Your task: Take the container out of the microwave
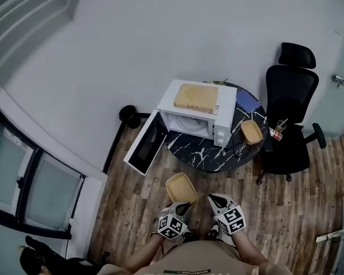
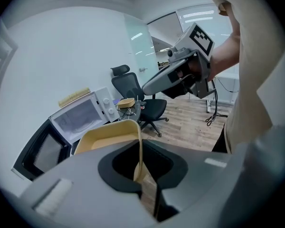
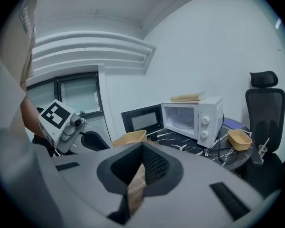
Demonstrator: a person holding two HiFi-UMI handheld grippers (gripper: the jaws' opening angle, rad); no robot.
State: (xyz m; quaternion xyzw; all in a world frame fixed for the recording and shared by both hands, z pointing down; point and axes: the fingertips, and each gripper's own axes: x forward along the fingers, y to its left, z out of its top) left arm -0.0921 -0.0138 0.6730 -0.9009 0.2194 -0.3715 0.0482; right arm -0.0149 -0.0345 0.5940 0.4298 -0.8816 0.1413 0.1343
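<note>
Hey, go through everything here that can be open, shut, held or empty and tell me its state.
Microwave door: wide open.
Microwave: inside looks empty.
Yellow container: out, held by its rim.
Left gripper: fingers shut on the Yellow container.
Right gripper: fingers together, holding nothing.
Second container: on the table, looks empty.

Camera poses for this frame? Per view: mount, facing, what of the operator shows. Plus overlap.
Head view: on the person's head, steeply down at the open microwave; shows left gripper, right gripper, forearms, chest.
Left gripper view: along its jaws, shut on the yellow container, toward the microwave; shows the right gripper, a forearm, torso.
Right gripper view: along its closed, empty jaws toward the microwave; shows the left gripper, shirt.
Shared: both gripper views see the microwave, the container and each other's gripper.
</note>
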